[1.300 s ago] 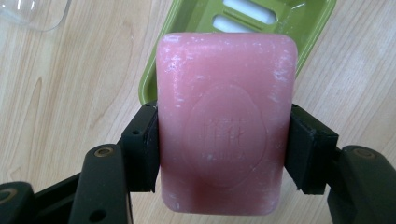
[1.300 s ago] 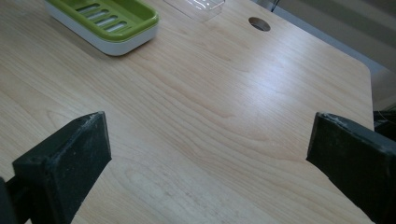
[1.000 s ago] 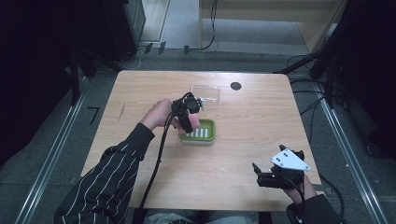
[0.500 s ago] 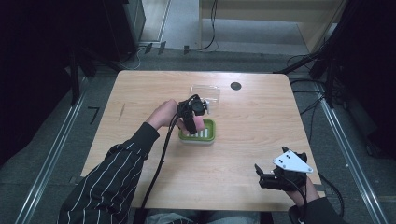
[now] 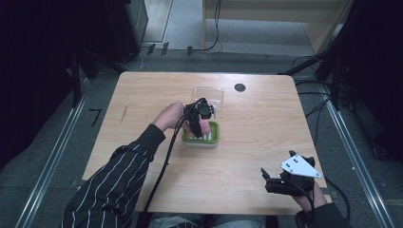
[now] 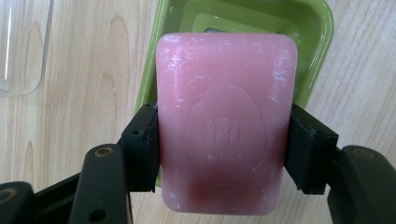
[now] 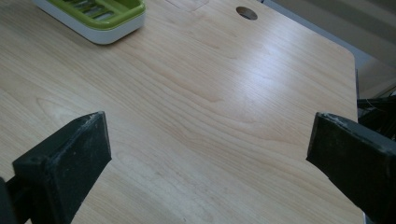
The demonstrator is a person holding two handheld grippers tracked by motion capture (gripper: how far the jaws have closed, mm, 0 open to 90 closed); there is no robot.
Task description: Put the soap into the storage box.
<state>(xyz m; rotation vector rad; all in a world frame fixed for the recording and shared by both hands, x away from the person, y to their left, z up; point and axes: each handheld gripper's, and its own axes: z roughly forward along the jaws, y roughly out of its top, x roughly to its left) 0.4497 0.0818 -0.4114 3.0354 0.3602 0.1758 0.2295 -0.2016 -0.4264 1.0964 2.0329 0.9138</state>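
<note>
**Soap Bar Held Above the Soap Dish**

The green soap dish point(image 5: 202, 135) is taken as the reference landmark. The pink soap bar point(image 6: 226, 121) is clamped across its long sides by the left gripper point(image 5: 199, 118), jaws pressed against both edges. The bar is held just above the dish, over the dish's left part as seen from the high view; contact with the slatted tray cannot be confirmed. A clear plastic lid point(image 5: 209, 94) lies just beyond the dish on the table point(image 5: 266, 137).

The right gripper point(image 7: 205, 154) is held well apart from the dish, toward the near right corner, with its jaws spread wide and nothing between them.

The placing step is judged to be in hand. For the next move, the bar is to be centred over the tray, lowered until seated flat, and only then released.
</note>
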